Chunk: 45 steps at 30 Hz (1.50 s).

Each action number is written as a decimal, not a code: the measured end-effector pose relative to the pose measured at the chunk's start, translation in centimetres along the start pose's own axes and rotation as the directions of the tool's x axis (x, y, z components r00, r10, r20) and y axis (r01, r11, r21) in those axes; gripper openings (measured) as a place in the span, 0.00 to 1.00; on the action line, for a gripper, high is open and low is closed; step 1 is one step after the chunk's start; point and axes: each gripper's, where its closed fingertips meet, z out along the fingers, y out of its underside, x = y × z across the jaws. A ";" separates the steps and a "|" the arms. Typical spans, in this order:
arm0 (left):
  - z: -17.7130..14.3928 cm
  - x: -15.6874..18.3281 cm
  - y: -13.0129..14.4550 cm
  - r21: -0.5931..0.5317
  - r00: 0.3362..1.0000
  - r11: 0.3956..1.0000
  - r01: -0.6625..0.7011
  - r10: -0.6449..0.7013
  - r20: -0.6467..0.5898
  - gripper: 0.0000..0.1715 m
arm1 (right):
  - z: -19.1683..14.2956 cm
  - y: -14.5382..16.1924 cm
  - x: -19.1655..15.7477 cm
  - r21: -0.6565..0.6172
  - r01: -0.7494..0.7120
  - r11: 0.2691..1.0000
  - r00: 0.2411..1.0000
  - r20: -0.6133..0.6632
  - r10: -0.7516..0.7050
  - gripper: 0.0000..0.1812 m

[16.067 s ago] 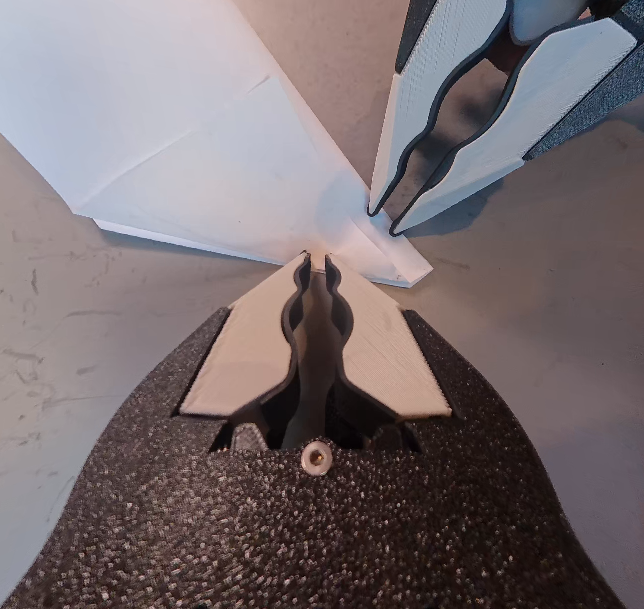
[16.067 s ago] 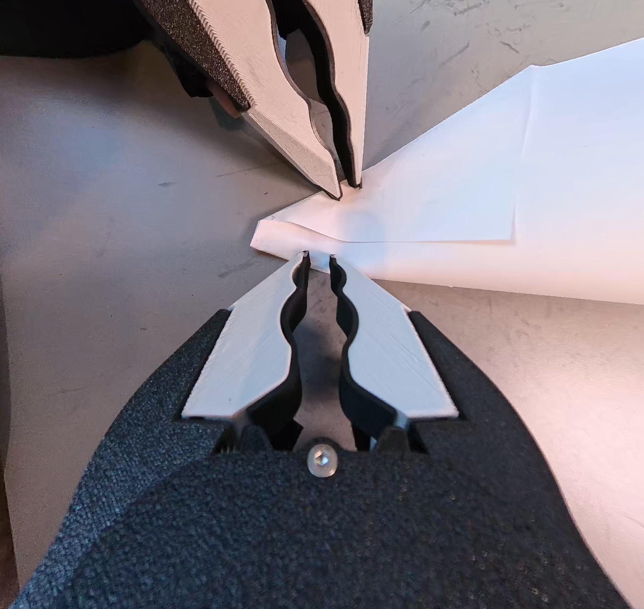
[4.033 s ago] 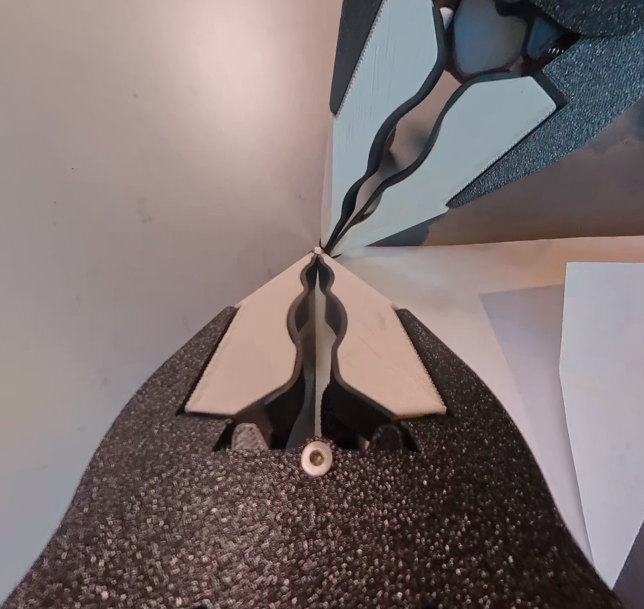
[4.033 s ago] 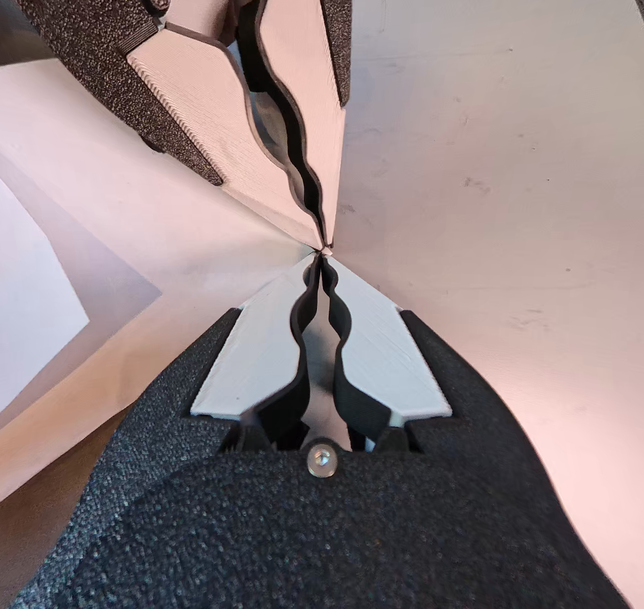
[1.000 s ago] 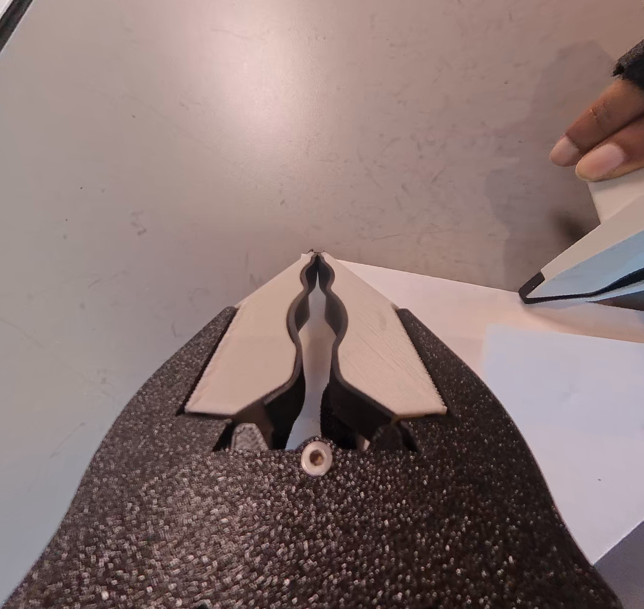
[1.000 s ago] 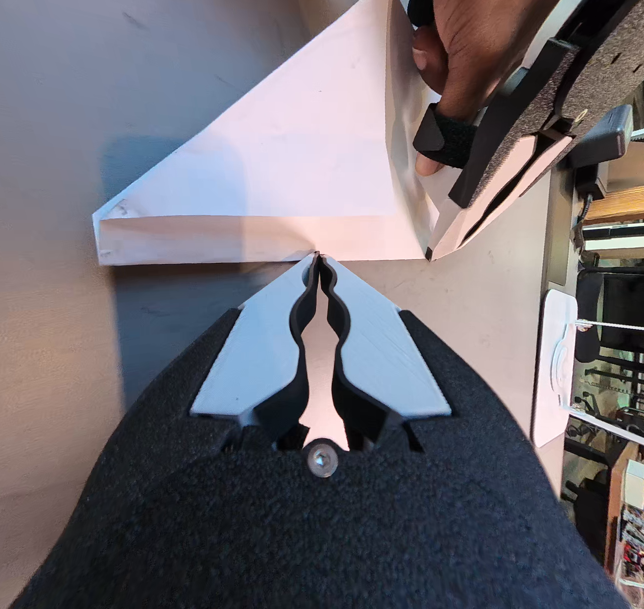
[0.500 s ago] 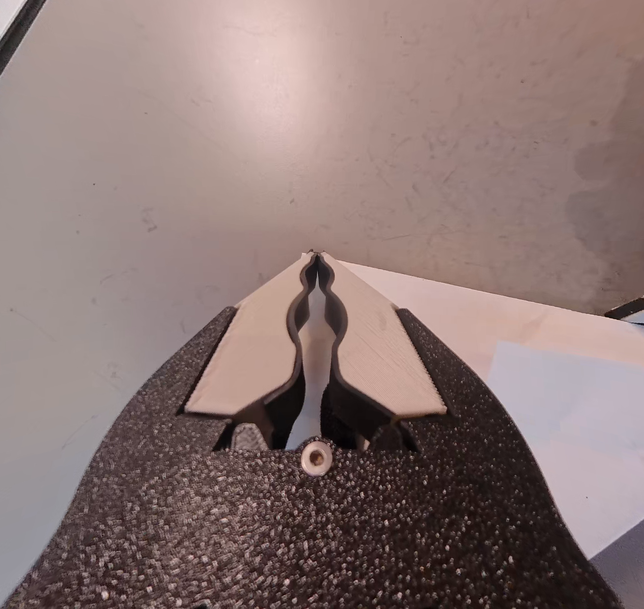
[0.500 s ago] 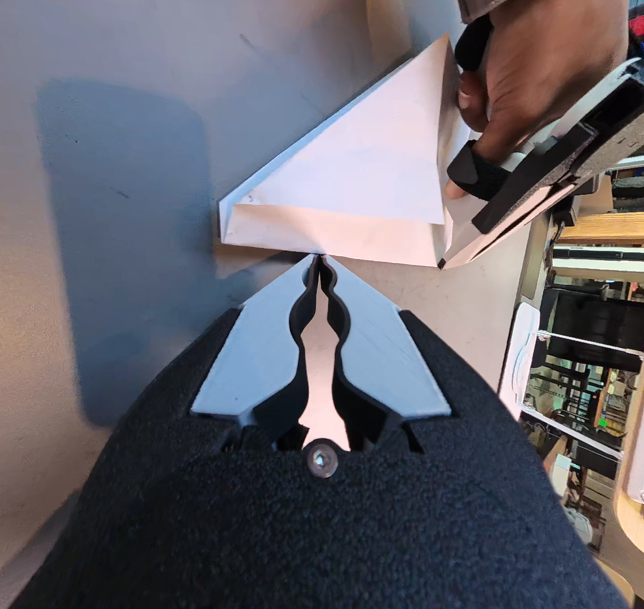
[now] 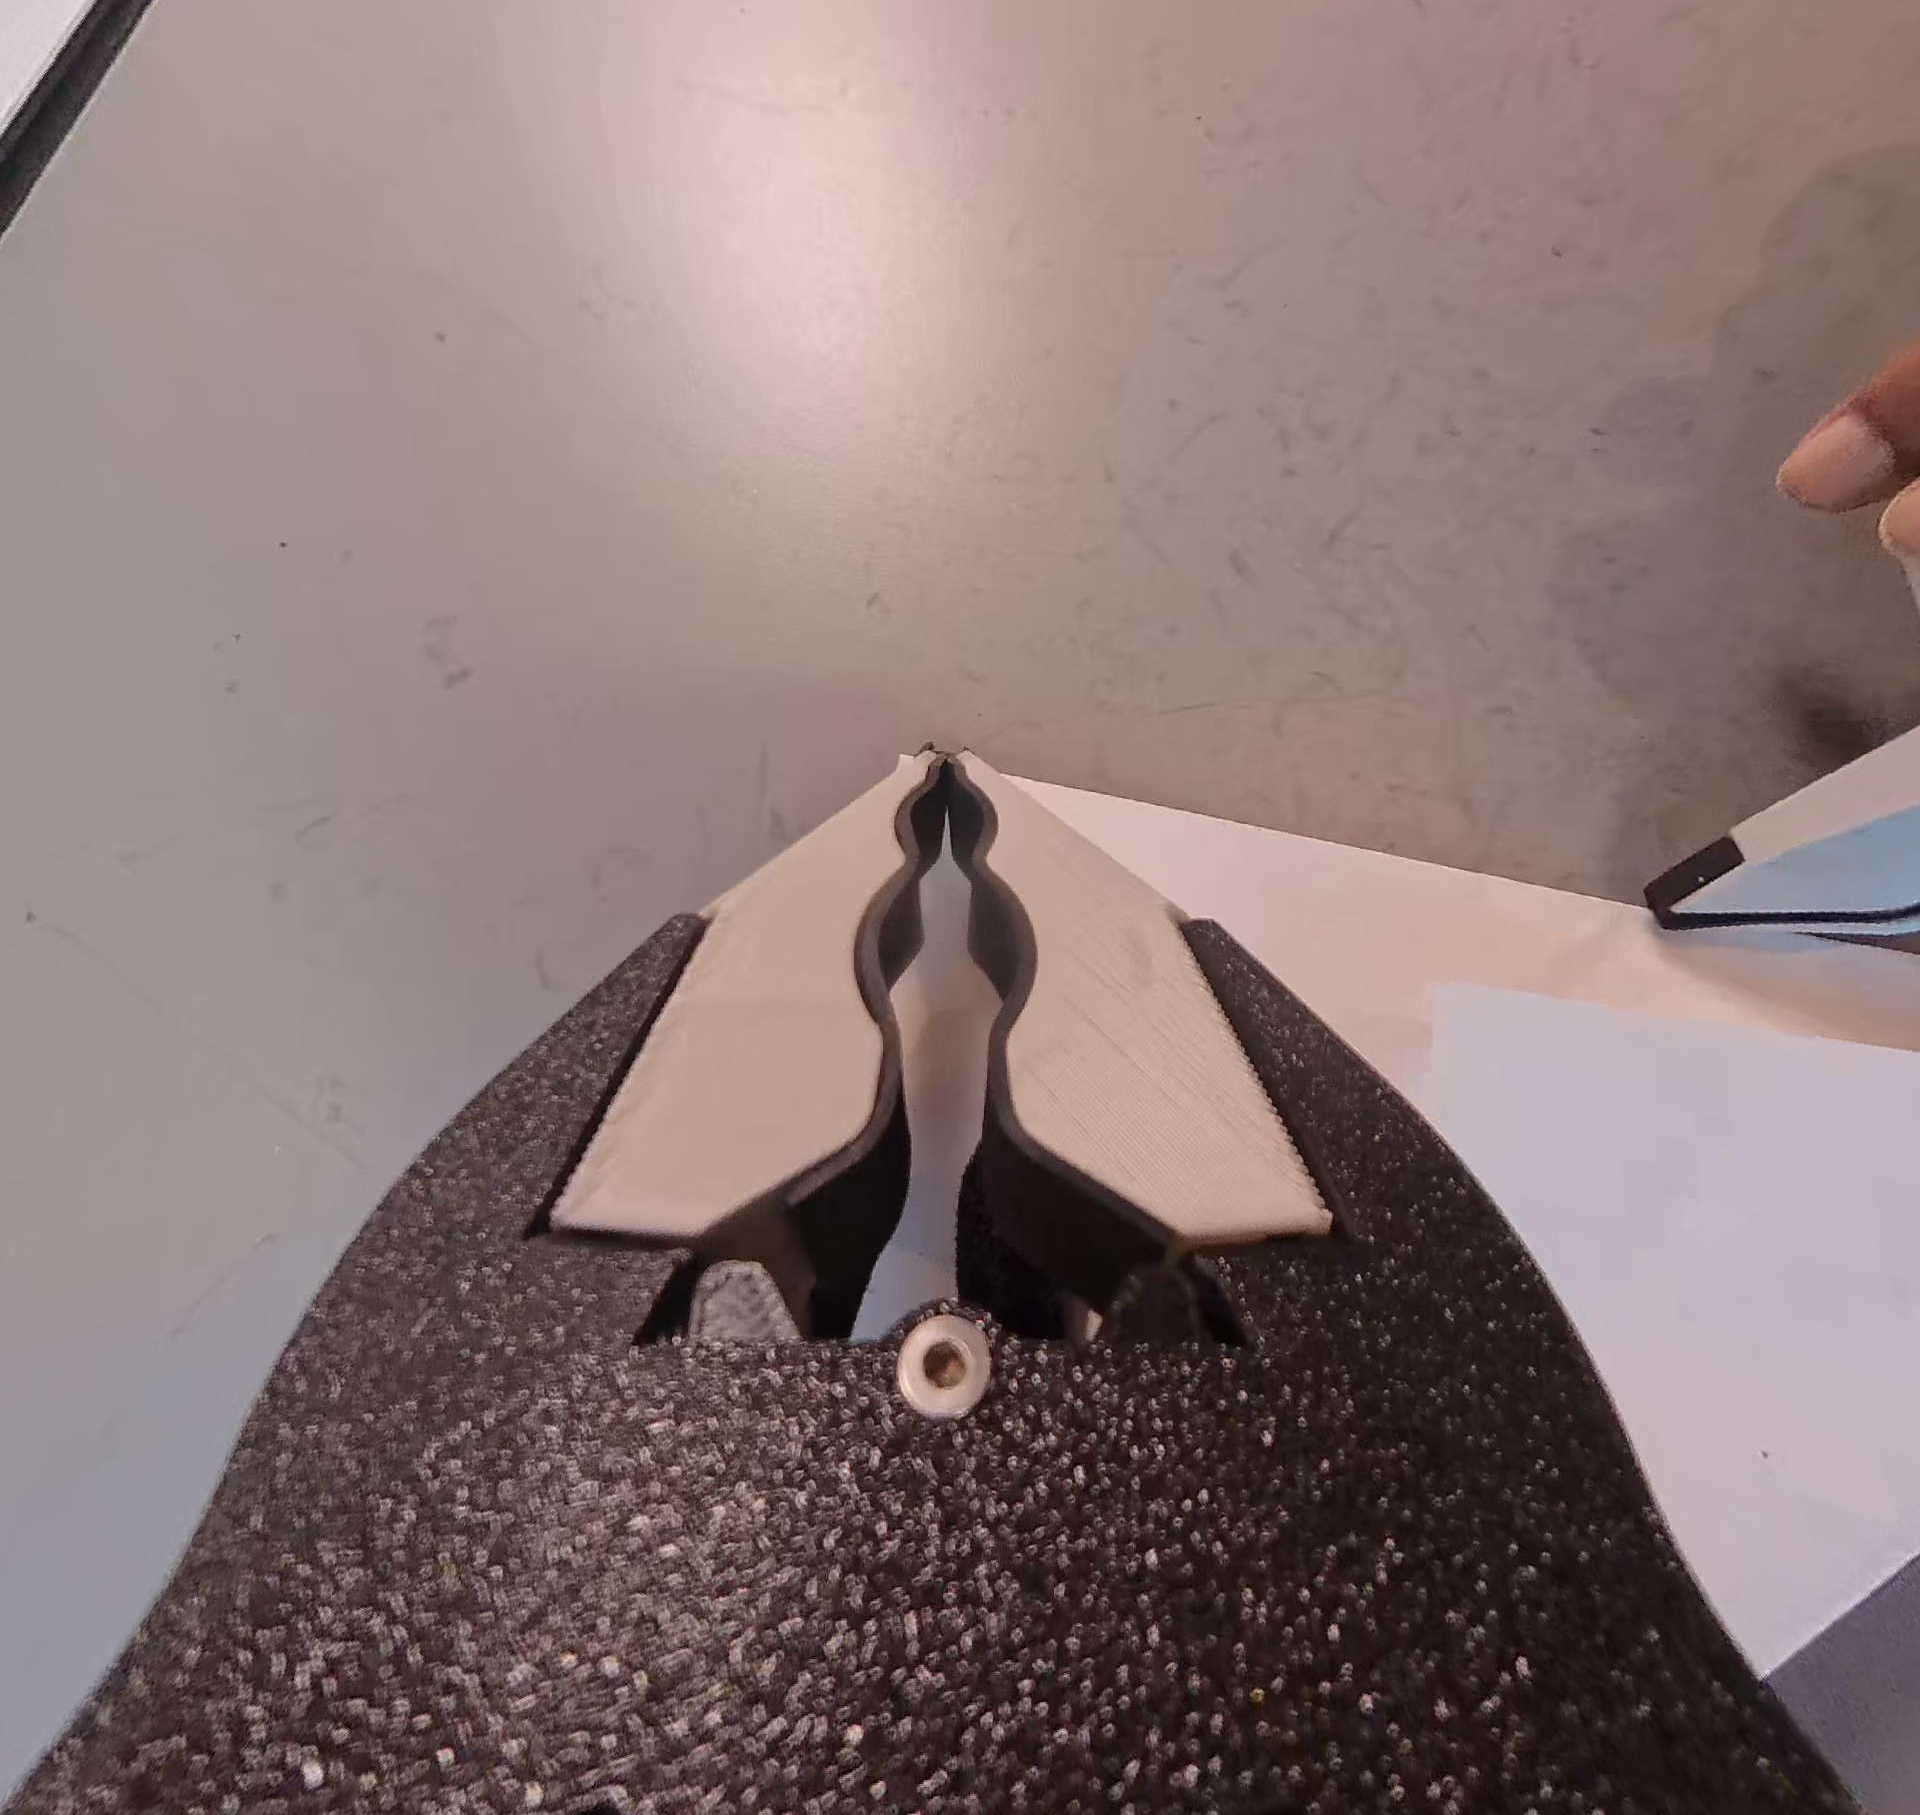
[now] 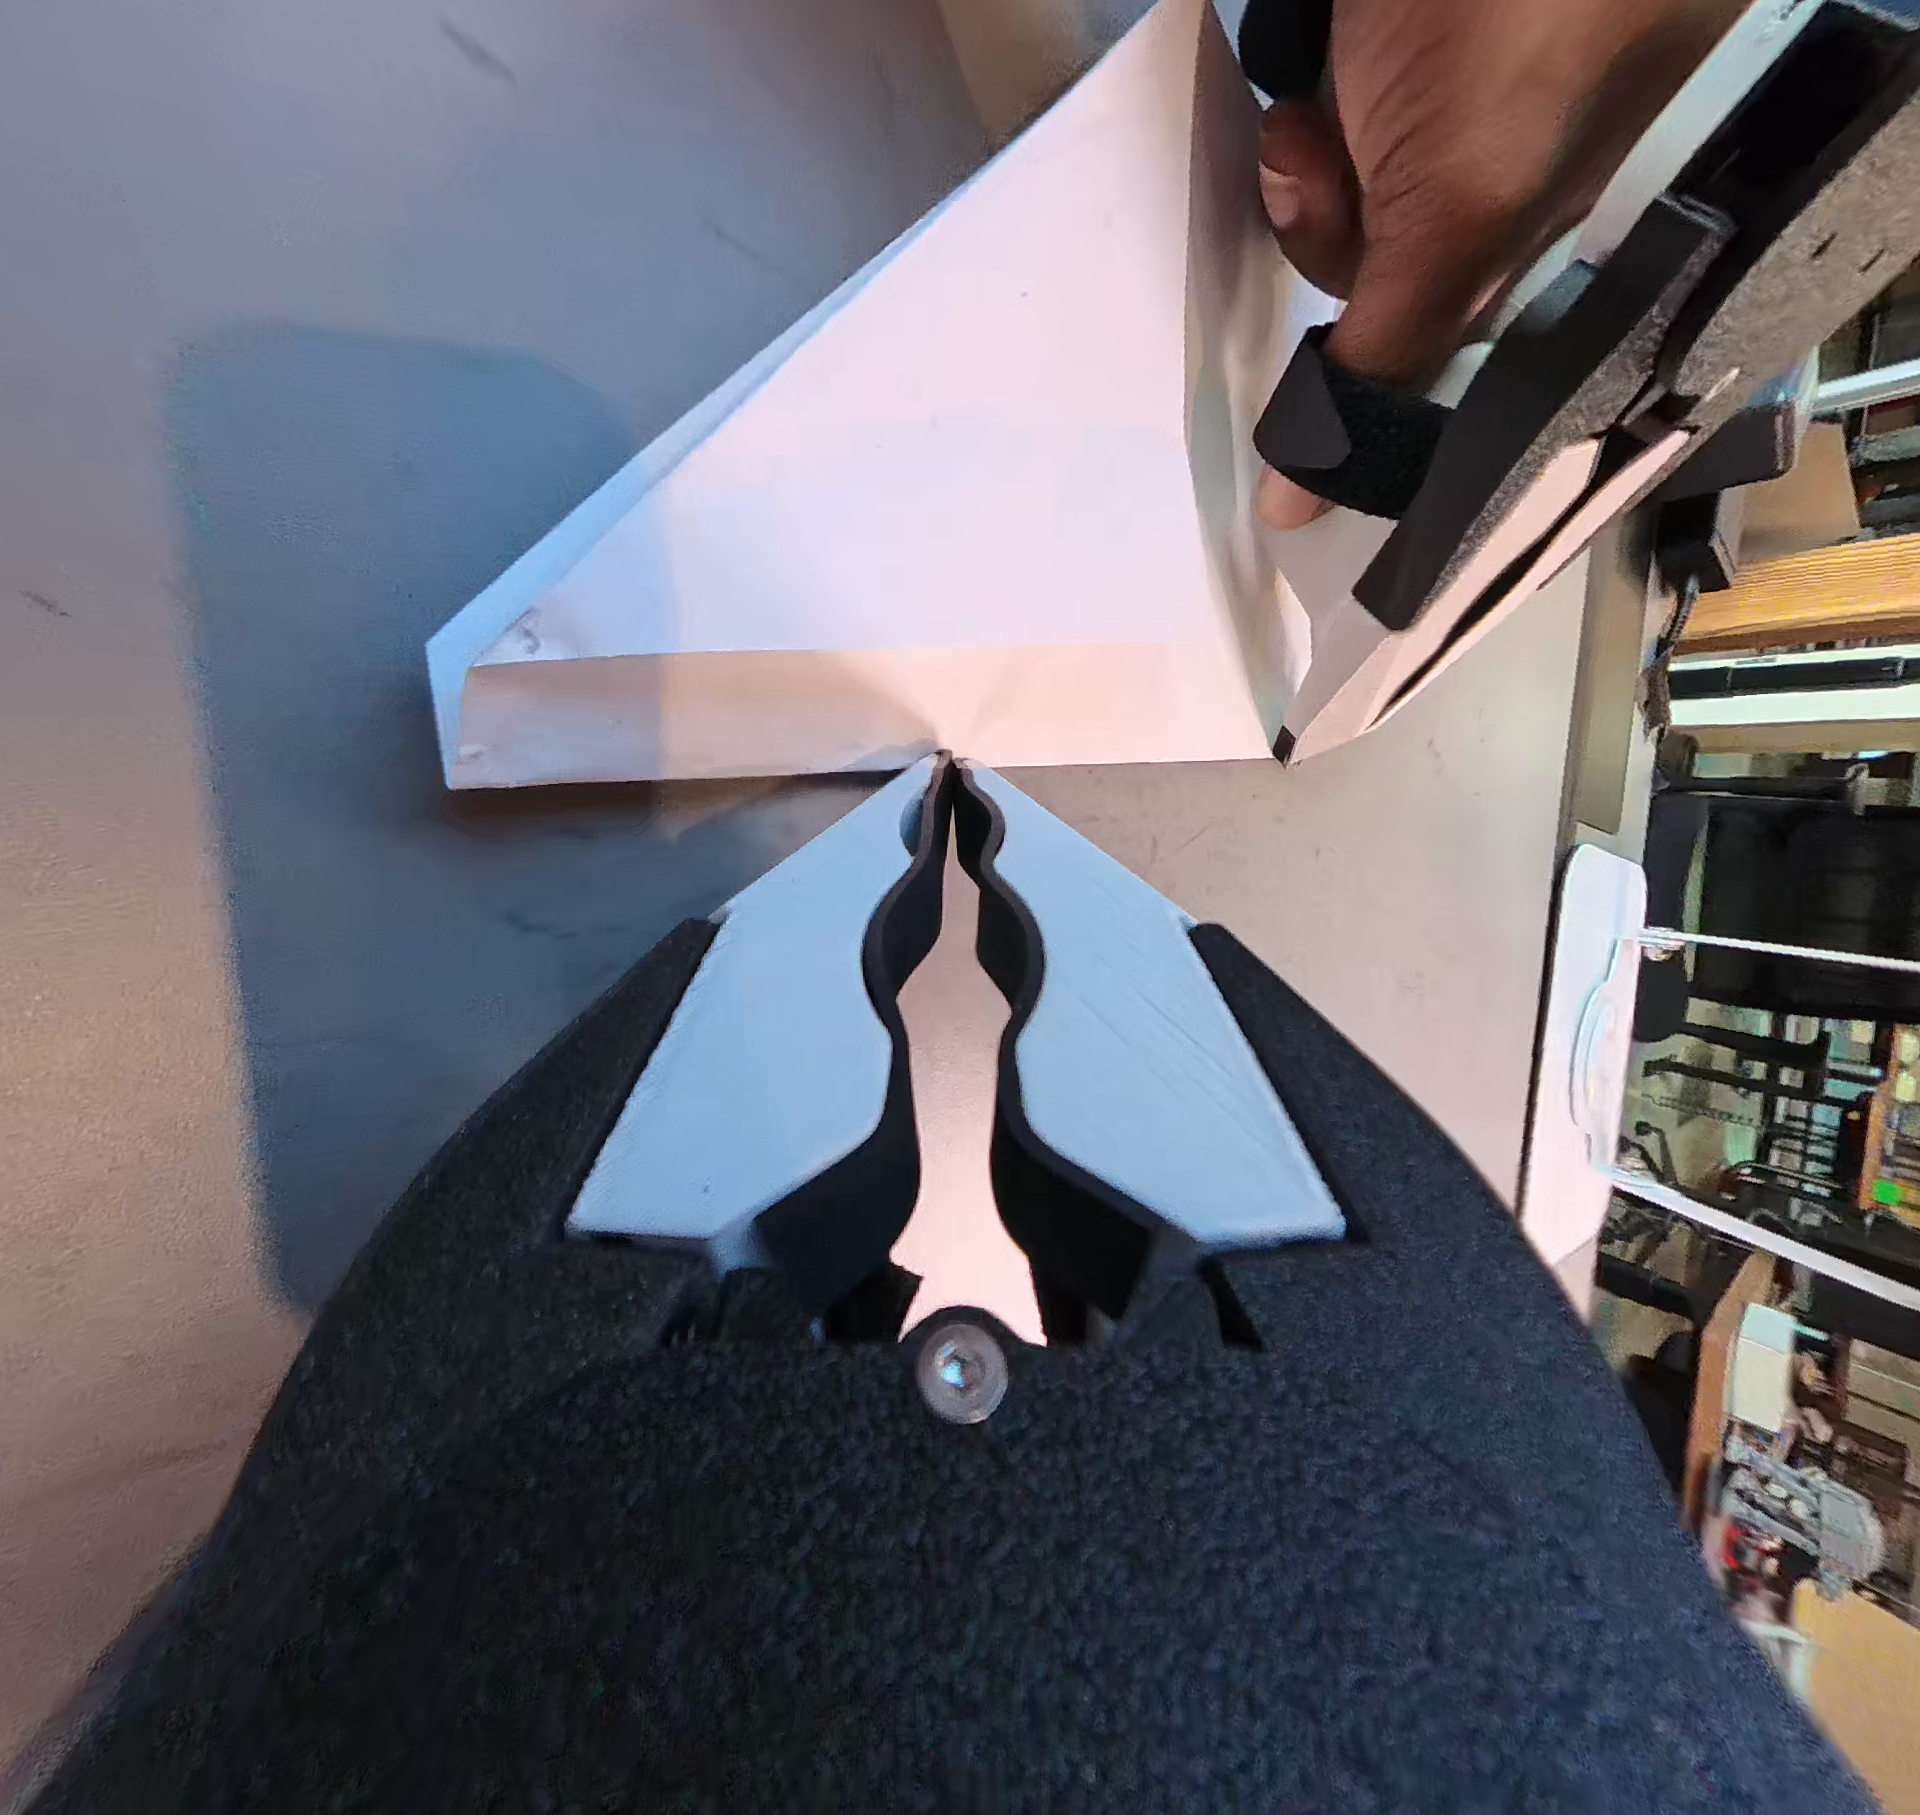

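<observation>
The left gripper [image 9: 943, 753] is pinching a corner of the folded white paper sheet [image 10: 935, 477], held above the scuffed grey tabletop [image 9: 727, 311]. The right gripper [image 10: 943, 759] is clamping its lower edge, the sheet spreading toward twelve o'clock.

— How is the scene lit?
— A soft pinkish glare is thrown on the desk [image 9: 831, 331] from above; a broad shadow [image 10: 343, 622] is cast left.
— And sharpness?
— Edges are bent by wide-angle distortion; the hand [image 10: 1455, 134] is blurred.
</observation>
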 end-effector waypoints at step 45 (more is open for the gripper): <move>-0.1 0.0 0.0 0.009 1.000 1.000 -0.005 0.005 0.007 0.00 | -1.1 -1.3 -0.9 -0.092 -0.572 0.815 0.706 0.451 0.546 0.00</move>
